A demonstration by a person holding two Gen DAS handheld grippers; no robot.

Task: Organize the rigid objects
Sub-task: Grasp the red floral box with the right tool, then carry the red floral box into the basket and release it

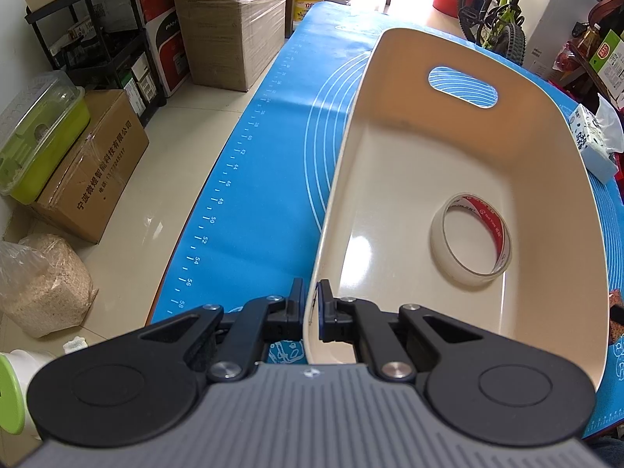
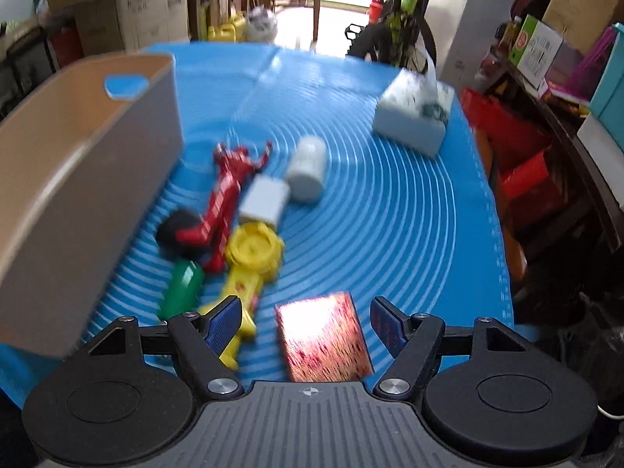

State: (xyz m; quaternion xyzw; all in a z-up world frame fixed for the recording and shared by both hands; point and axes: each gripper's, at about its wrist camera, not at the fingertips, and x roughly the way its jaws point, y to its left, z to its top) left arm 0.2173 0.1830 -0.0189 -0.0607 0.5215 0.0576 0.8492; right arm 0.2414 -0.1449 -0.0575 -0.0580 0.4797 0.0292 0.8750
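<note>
My left gripper is shut on the near rim of a cream plastic bin, one finger outside and one inside the wall. A roll of clear tape lies in the bin. My right gripper is open and empty, its fingers on either side of a shiny red block on the blue mat. To its left lie a yellow toy, a green cylinder, a red figure, a black round object, a white box and a white jar. The bin stands left of them.
A blue mat covers the table. A tissue pack sits at the far right of the mat and also shows in the left wrist view. Cardboard boxes, shelves and a bicycle stand around the table.
</note>
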